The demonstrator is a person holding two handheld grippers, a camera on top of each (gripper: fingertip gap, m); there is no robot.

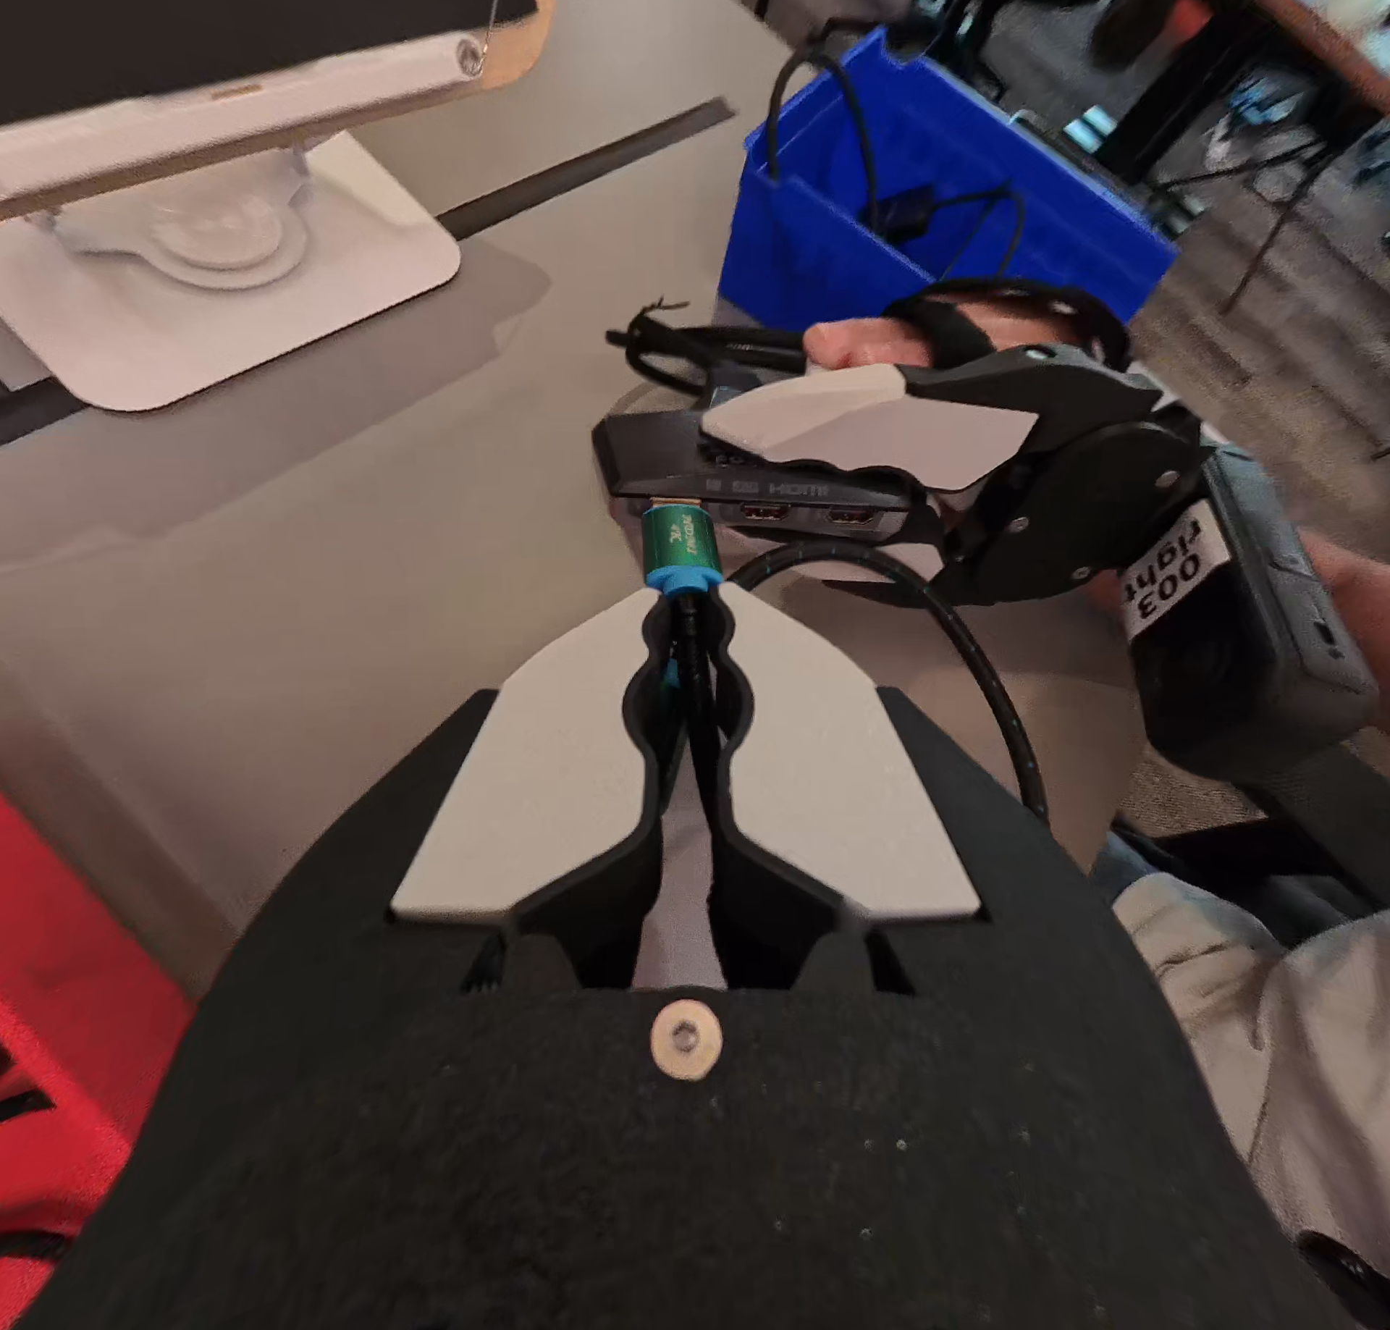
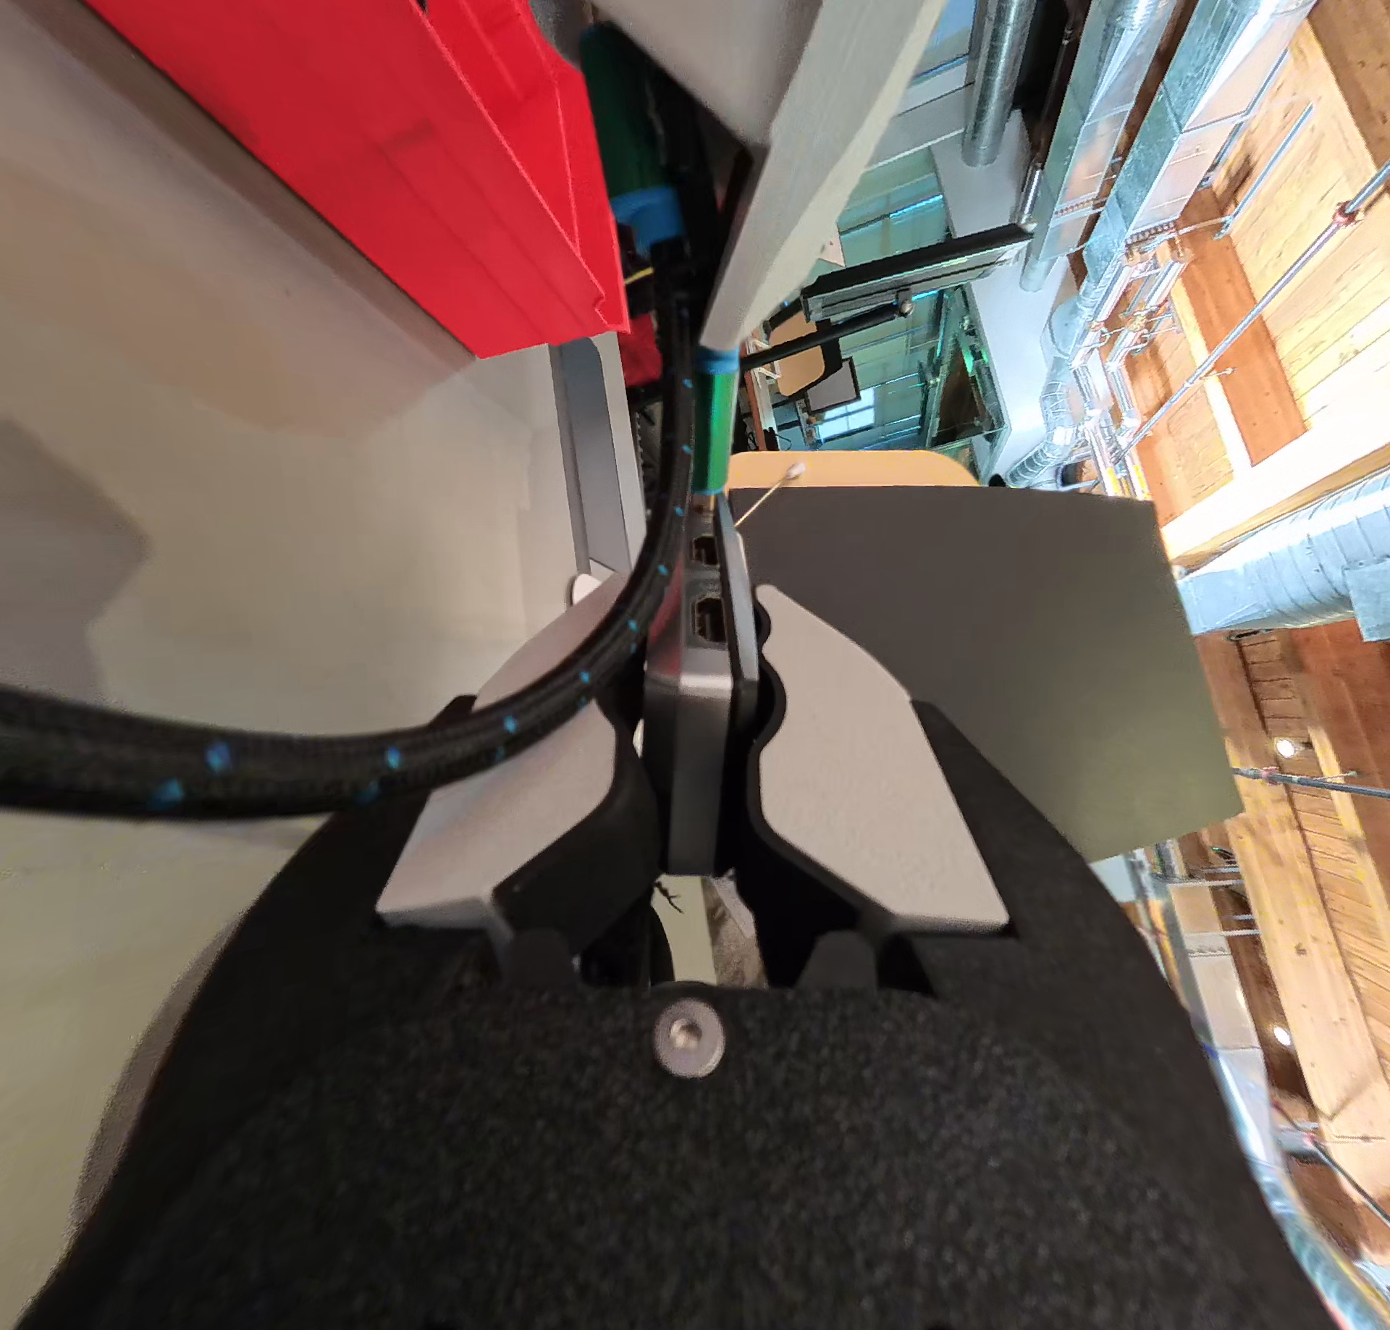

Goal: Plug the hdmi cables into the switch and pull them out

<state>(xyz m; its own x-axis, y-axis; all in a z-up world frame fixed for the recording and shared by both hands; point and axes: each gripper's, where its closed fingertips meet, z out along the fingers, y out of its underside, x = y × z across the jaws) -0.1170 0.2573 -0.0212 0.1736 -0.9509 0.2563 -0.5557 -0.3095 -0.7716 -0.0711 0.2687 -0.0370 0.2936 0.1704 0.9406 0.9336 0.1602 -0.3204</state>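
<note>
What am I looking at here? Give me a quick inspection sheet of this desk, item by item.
Surface: pale grey table.
Job's things: black switch; green plug at its leftmost port, two ports empty.
Clutter: blue bin, red bin, white monitor stand.
Grippers: left gripper shut on the cable behind the plug; right gripper shut on the switch.
Cables: black braided cable loops under the switch.
Surroundings: blurred office, exposed ceiling ducts.

One flat black HDMI switch point(image 1: 760, 485), with two empty ports showing on its front edge; one green metal HDMI plug with a blue collar point(image 1: 681, 545); one blue plastic bin point(image 1: 940, 196); one red plastic bin point(image 2: 391, 128); one white-footed monitor point(image 1: 218, 188); two hand-held grippers.
</note>
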